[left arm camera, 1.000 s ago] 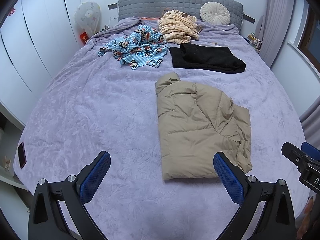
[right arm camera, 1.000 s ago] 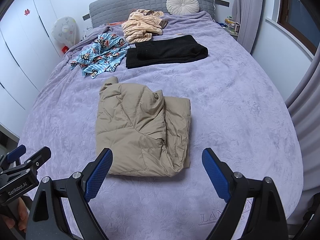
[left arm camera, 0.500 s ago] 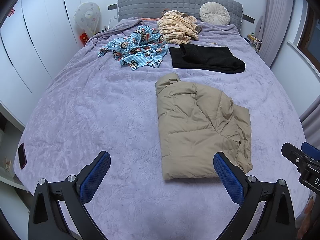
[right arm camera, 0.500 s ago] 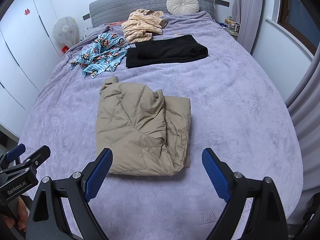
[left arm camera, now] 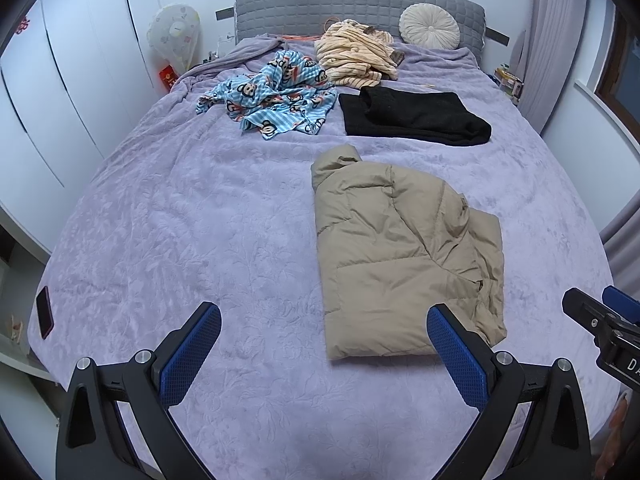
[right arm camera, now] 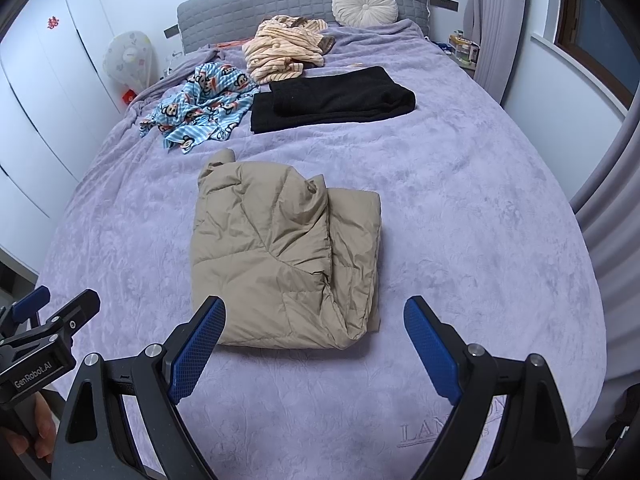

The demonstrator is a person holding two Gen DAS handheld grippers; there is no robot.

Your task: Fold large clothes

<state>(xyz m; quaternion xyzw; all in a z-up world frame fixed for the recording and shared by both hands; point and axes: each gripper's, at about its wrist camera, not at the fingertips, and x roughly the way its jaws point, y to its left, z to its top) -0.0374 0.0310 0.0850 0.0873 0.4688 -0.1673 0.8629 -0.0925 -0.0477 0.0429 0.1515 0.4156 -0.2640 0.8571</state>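
Observation:
A beige puffer jacket lies folded into a thick rectangle on the lilac bedspread. My left gripper hovers open over the bed's near edge, left of the jacket's front corner. My right gripper is open too, held just short of the jacket's near hem, with nothing between its blue pads. Each gripper appears at the edge of the other's view: the right gripper and the left gripper.
Farther up the bed lie a folded black garment, a crumpled blue monkey-print cloth and a striped cream heap. A round cushion leans on the grey headboard. A phone lies at the bed's left edge.

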